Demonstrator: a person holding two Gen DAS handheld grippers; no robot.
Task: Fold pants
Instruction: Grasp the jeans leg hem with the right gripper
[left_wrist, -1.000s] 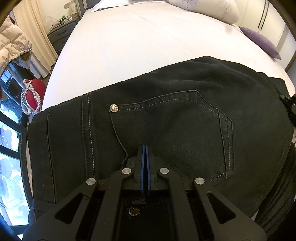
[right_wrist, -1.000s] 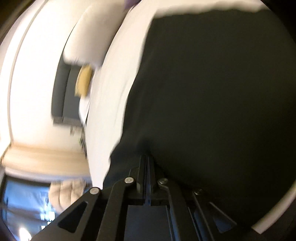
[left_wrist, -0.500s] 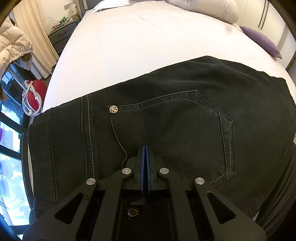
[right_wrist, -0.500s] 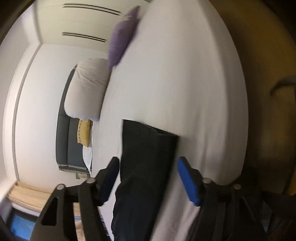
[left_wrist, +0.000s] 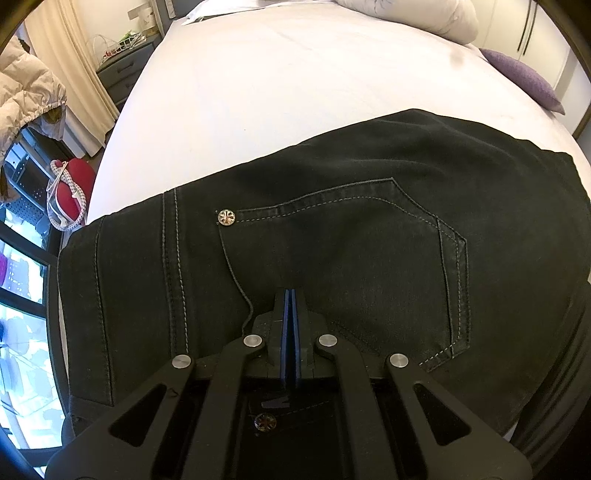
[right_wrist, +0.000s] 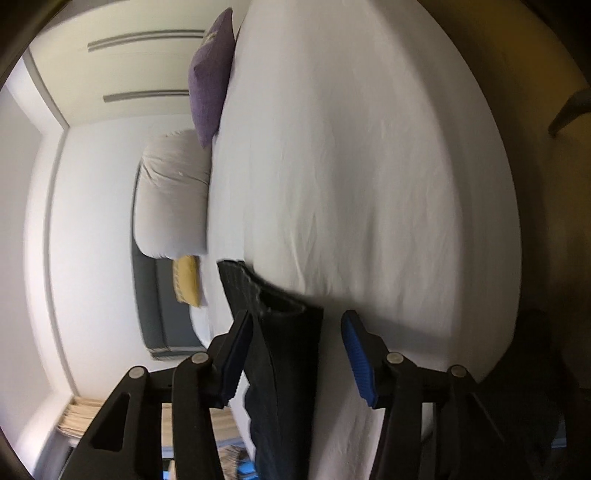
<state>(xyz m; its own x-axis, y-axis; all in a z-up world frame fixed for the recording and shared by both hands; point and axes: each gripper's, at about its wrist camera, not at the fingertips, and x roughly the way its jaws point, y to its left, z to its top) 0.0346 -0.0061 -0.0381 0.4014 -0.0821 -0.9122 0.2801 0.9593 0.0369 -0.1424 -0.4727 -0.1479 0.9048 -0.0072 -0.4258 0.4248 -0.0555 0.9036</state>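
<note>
Black jeans (left_wrist: 332, 240) lie folded on the white bed (left_wrist: 295, 74), back pocket and a metal rivet (left_wrist: 226, 217) facing up. My left gripper (left_wrist: 290, 295) is shut, its blue pads pressed together over the pocket area; I cannot tell if cloth is pinched. In the right wrist view, rolled sideways, my right gripper (right_wrist: 295, 343) is open, its blue pads on either side of the folded end of the jeans (right_wrist: 284, 354) without touching it.
A purple cushion (left_wrist: 524, 79) and a white pillow (left_wrist: 417, 14) lie at the bed's far end. A grey nightstand (left_wrist: 122, 70), curtain, beige jacket (left_wrist: 26, 96) and a red bag (left_wrist: 70, 192) stand left of the bed. A yellow cushion (right_wrist: 186, 280) shows by the headboard.
My right gripper opened, let go of the jeans and drew back from them. The left gripper stayed shut in place. The jeans' right edge settled flat.
</note>
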